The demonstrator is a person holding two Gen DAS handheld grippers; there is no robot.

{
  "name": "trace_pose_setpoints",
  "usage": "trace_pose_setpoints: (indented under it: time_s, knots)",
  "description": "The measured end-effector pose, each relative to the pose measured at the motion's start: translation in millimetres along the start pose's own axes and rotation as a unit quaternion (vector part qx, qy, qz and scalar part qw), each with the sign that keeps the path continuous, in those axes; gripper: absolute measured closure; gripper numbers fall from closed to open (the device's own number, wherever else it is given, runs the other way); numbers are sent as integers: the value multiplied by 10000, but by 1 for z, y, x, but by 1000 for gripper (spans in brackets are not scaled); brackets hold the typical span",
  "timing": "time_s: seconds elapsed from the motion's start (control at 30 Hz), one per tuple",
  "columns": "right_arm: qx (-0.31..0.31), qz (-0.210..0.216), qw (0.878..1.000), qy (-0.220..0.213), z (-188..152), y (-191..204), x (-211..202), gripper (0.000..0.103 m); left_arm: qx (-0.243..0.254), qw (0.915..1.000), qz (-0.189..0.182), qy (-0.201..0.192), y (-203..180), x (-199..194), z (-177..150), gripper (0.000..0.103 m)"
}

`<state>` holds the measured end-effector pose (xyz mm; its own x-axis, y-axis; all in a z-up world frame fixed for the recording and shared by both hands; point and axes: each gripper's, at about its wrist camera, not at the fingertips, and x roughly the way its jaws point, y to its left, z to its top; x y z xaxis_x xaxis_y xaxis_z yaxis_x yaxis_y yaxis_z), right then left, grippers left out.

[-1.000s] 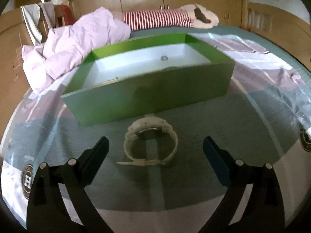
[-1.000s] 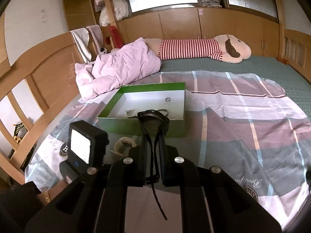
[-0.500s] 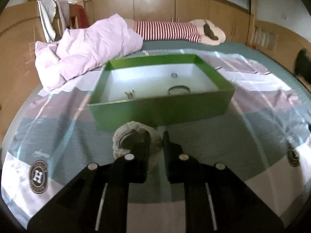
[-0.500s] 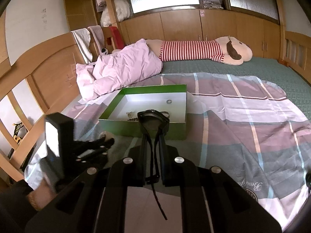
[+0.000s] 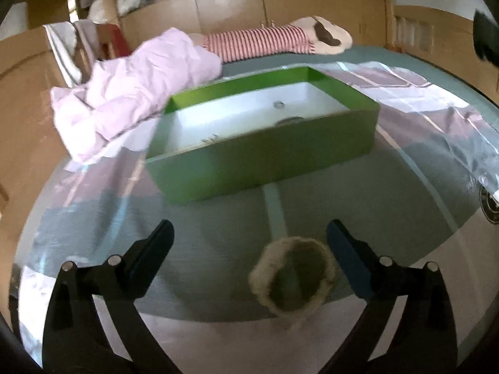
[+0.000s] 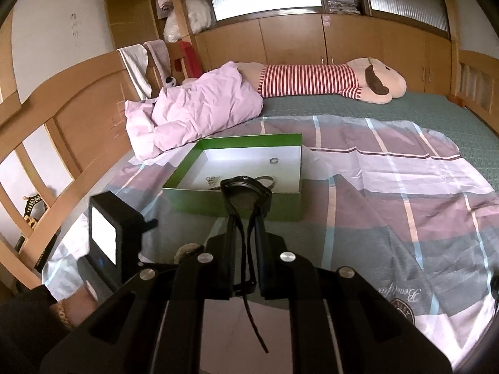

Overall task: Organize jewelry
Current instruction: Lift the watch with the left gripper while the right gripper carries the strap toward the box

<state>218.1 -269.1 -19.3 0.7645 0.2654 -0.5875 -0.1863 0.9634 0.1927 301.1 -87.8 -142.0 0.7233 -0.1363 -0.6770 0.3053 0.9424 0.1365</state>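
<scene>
Underneath, plaid bedsheet [image 6: 389,187]; wooden cabinets [image 6: 312,43] along far wall.

The whole left wrist view is smeared by motion. The pale watch [image 5: 293,280] at 6 o'clock shows only as a fuzzy ring; its face and clasp cannot be told. In the box [image 5: 259,159], the near wall hides the floor's front strip, and three small pieces there stay unidentifiable specks. At 2 o'clock a dark shape [image 5: 485,39] is cut by the edge.

In the right wrist view, the black watch [image 6: 246,188] covers part of the box's contents behind it. The pale watch barely peeks out at 7 o'clock, behind the gripper body. The toy's [image 6: 330,81] lower half lies under the quilt [image 6: 199,109].
</scene>
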Motion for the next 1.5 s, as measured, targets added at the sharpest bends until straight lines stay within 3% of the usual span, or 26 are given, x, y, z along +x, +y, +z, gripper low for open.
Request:
trace_pose_setpoints:
  time_s: [0.17, 0.3, 0.43, 0.53, 0.73, 0.9, 1.03, 1.17, 1.5]
  knots:
    - [4, -9, 10000, 81, -1, -3, 7, 91, 98, 9993, -335, 92, -20, -1, -10, 6]
    - [61, 24, 10000, 65, 1, -4, 9, 91, 400, 9984, -341, 211, -34, 2, -23, 7]
    - [29, 57, 9999, 82, 0, 0, 8, 90, 162, 9984, -371, 402, -27, 17, -30, 42]
    - [5, 41, 10000, 84, 0, 0, 8, 90, -237, 9975, -607, 284, -14, 12, -24, 45]
    - [71, -18, 10000, -11, 3, -4, 2, 90, -104, 9989, -450, -110, -18, -10, -16, 46]
    - [52, -30, 9998, -179, 5, 1, -6, 90, -38, 9971, -252, -714, -12, -66, 9, 46]
    - [11, -73, 9996, -268, 1, 8, -15, 90, -604, 9919, -130, -1112, 11, -127, 24, 45]
    - [-210, -196, 9987, -430, -5, 26, -29, 90, -1203, 9856, -3, -1185, 29, -175, 15, 45]
    - [-145, -357, 9977, -556, -24, 38, -50, 90, -1208, 9865, -53, -1100, 26, -195, 4, 45]
